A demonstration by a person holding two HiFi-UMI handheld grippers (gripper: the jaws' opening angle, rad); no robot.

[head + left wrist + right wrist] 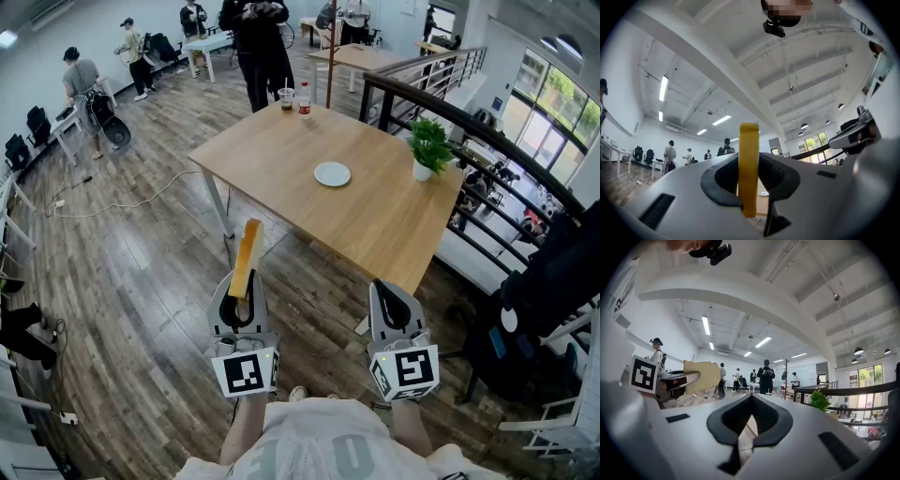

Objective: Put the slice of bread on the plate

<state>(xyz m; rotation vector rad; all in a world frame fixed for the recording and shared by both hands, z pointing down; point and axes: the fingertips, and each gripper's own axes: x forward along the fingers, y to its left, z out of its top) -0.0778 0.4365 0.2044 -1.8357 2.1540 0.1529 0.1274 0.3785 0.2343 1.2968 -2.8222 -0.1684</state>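
Right now you stand on a plank floor [141,281], just short of the near corner of the wooden worktop [394,225], which sits at an angle to you. A dark railing [450,112] runs along the worktop's right side. A person [258,47] in dark clothes stands at its far end.

Both tongs are held out in front of you over the floor, side by side and apart, neither reaching the worktop. Your left tongs [241,298] are tilted a little upward and nipped narrow on the bread. Your right tongs [392,292] are held level, their jaws drawn together with nothing between them.

On the worktop, a green plant [429,150] in a white pot stands close to the right edge. The round white plate [332,173] lies flat near the middle, to the left of the plant.

The bread [748,168] stands on edge between the left jaws, gripped across its thin sides. Its upper part sticks out past the jaw tips towards the worktop. Seen from your right tongs' view, its broad pale face shows off to the left. It hangs above the floor, well apart from the plate.

A bottle [304,99] and a cup [286,97] stand just beside each other at the worktop's far corner, near the person.
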